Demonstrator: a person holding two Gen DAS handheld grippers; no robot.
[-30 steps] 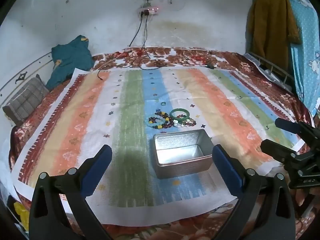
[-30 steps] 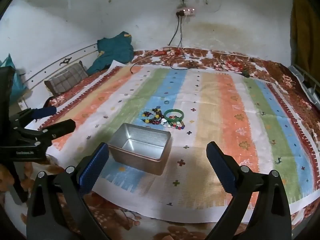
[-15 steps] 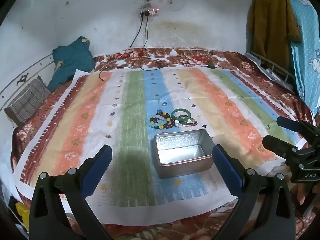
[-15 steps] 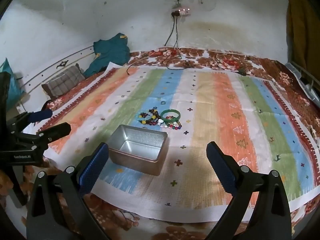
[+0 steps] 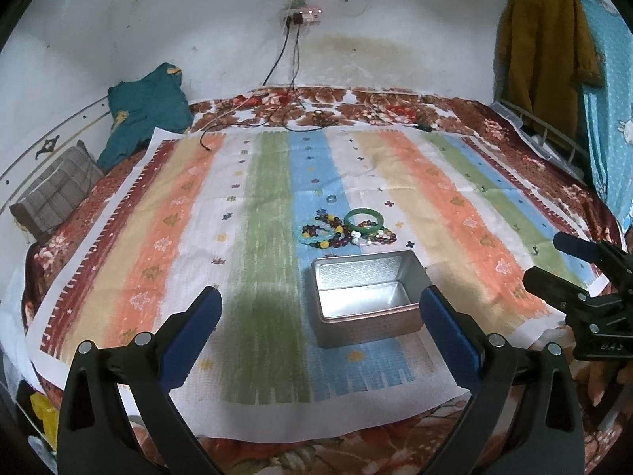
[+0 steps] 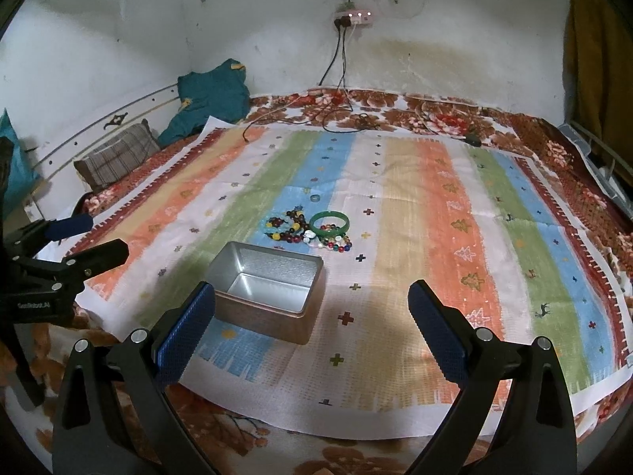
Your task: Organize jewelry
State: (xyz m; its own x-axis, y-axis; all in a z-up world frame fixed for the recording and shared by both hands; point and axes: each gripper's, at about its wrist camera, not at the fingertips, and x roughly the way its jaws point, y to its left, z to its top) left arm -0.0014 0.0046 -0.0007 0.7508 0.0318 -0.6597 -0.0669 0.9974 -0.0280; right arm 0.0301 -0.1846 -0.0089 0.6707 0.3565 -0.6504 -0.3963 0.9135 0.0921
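An open silver tin box [image 5: 366,300] [image 6: 267,292] stands empty on the striped cloth. Just behind it lies a pile of bead bracelets [image 5: 326,231] [image 6: 289,229], with a green bangle [image 5: 363,219] [image 6: 330,223] on its right and a small ring [image 5: 331,198] [image 6: 315,198] farther back. My left gripper [image 5: 318,320] is open, held near the cloth's front edge in front of the box. My right gripper [image 6: 310,322] is open too, to the right of the box. Each gripper shows at the side of the other's view, the right gripper [image 5: 561,261] and the left gripper [image 6: 85,239].
The striped cloth [image 5: 178,237] covers a bed with a floral blanket [image 6: 395,107]. A checked pillow [image 5: 55,194] and teal clothing [image 5: 146,107] lie at the far left. Cables [image 5: 285,118] trail from a wall socket [image 6: 352,16]. Hanging clothes [image 5: 546,39] and a metal rail stand at the right.
Both views have shifted slightly, the box and jewelry sliding a little in frame. Both grippers stay open and nothing has been taken hold of.
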